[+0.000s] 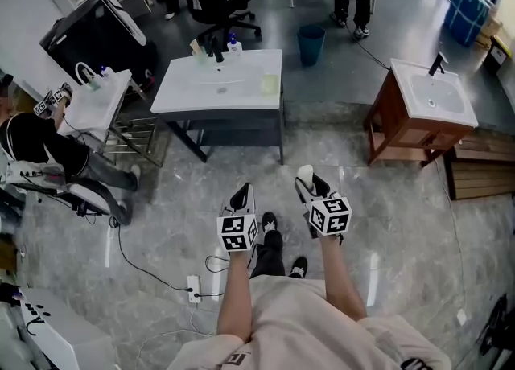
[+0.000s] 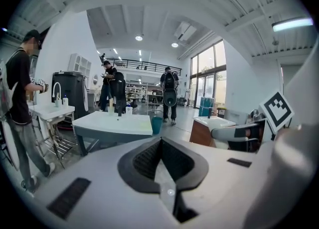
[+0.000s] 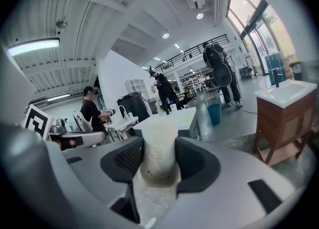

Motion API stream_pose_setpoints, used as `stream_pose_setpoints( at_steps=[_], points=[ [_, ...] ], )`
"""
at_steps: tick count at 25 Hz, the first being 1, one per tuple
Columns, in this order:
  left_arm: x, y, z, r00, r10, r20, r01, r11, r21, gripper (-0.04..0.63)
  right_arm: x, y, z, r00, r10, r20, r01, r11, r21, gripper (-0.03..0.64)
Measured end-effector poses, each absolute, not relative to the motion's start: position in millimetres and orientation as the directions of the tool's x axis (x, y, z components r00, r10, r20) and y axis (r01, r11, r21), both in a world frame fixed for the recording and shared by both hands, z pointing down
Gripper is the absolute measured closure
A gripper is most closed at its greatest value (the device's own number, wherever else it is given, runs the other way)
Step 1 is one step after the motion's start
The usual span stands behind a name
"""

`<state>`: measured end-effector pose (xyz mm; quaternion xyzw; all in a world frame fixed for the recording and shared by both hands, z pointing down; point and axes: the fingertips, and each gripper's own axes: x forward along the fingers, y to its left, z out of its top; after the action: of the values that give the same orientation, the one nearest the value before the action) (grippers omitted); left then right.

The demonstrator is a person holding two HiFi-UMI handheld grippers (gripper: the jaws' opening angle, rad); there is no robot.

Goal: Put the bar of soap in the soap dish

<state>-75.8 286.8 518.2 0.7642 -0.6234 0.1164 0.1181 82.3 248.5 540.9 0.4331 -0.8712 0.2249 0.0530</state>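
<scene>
Standing back on the marble floor, well apart from the white washbasin counter ahead. Holding the left gripper out low on the left, tipping a little downward, jaws lying together and clamping nothing, aiming toward the counter's near long edge.

Spotting what is most likely the soap dish, a small pale green tray at the counter's right end, beside the basin and close to the edge, though too small to tell for sure.

Gripping the bar of soap in the right gripper, jaws spread wide and clamped on its two sides, pads pressing on it. Carrying the bar on end, long axis running forward along the jaws and out past the tips, pointing roughly at the counter.

Judging the dish as lying far forward and slightly left of the soap, nearly midway between the two grippers' lines, yet calling for the right hand alone, being the loaded one. Needing a walk forward first, then probably a lowering of the bar to lie flat along the tray.

Leaving aside the wooden vanity farther right, with no dish showing on its basin top.
</scene>
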Motion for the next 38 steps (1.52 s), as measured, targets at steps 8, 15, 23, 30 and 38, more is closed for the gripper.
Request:
stream_pose_setpoints(
  at_steps=[8, 15, 23, 30, 38],
  points=[
    [-103, 217, 514, 0.187, -0.936, 0.299, -0.982, -0.172, 0.077, 0.591, 69, 185, 534, -0.595, -0.751, 0.287, -0.796, 0.504, -0.335, 0.42],
    [-111, 156, 510, 0.223, -0.932, 0.286, -0.974, -0.202, 0.101, 0.591, 54, 130, 525, -0.58, -0.759, 0.294, -0.811, 0.509, -0.288, 0.42],
    [-129, 102, 516, 0.276, -0.919, 0.281, -0.958, -0.238, 0.162, 0.591, 35, 79, 523, -0.558, -0.768, 0.315, -0.829, 0.498, -0.255, 0.42],
    [-136, 73, 528, 0.323, -0.902, 0.288, -0.944, -0.287, 0.161, 0.591, 20, 51, 523, -0.537, -0.792, 0.292, -0.838, 0.459, -0.296, 0.42],
    [-146, 56, 534, 0.353, -0.888, 0.295, -0.935, -0.323, 0.147, 0.591, 9, 29, 523, -0.522, -0.819, 0.238, -0.822, 0.41, -0.394, 0.419]
  ],
)
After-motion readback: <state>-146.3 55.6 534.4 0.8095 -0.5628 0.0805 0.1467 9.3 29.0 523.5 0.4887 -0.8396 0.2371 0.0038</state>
